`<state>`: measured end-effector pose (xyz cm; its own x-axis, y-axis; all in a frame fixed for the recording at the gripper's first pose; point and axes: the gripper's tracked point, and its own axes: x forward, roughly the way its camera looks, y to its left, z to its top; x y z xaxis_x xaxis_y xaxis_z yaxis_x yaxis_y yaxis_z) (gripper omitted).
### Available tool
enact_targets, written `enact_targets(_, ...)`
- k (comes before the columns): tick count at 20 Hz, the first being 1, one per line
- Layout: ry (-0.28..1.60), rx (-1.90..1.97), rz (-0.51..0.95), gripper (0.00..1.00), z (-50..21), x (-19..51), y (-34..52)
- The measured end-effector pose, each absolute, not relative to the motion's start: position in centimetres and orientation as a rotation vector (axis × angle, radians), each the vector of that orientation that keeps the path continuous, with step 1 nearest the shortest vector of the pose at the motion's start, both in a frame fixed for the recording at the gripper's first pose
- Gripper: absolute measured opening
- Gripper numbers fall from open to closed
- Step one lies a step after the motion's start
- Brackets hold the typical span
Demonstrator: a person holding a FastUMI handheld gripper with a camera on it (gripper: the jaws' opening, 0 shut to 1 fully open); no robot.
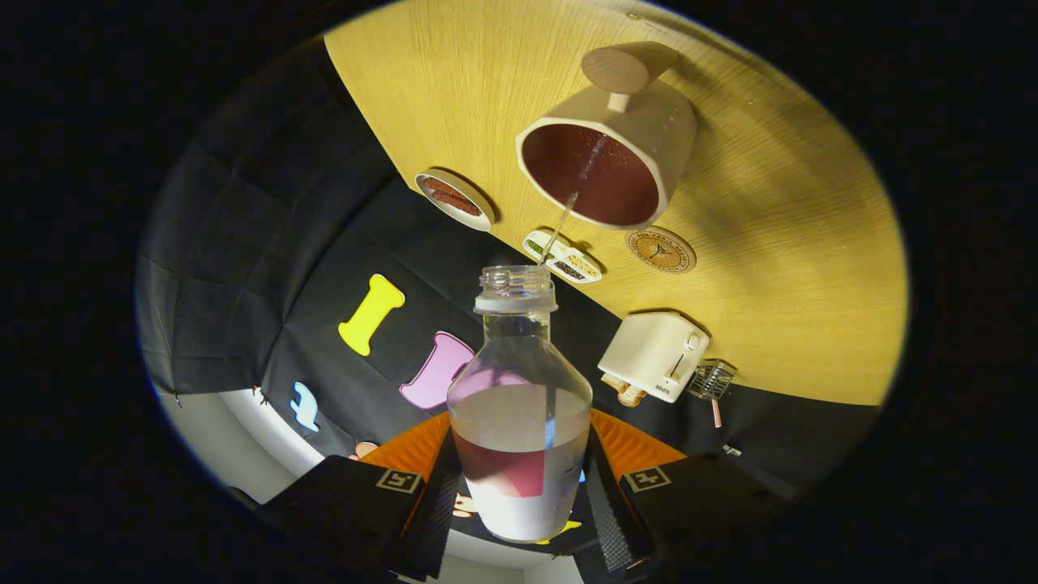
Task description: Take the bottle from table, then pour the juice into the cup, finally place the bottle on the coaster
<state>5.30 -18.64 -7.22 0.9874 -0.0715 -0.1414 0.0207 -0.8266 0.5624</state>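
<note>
Gripper [519,487]: its 2 fingers [438,495] press the clear bottle's lower body from both sides.
Bottle [519,405]: uncapped, tipped toward the cup, a thin stream leaving its mouth.
Cup [641,138]: beige, on the wooden table [795,268], just beyond the bottle mouth, dark juice inside.
Coaster [661,250]: round, beside the cup, bare.
Toaster [655,355]: white, nearer than the coaster.

Claw [523,487]: two broad black finger blocks, one on either side. Each block carries a small square marker with a pale border on its upper inner corner. Behind each block rises an orange ribbed panel. Along the inner face of each finger [610,519] runs a dark strip with a fine, grid-like texture, the gripping pad.
</note>
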Motion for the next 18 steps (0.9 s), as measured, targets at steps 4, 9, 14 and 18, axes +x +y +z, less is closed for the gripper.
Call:
enact_targets(4,-0.036,2.539,-0.201,0.75,-6.9,5.8,-18.3)
enact_targets(9,-0.044,2.521,-0.201,0.75,-6.9,5.8,-18.4)
enact_targets(14,-0.084,2.448,-0.234,0.75,-7.7,5.6,-18.7)
enact_targets(18,-0.091,2.37,-0.271,0.75,-9.8,6.6,-18.2)
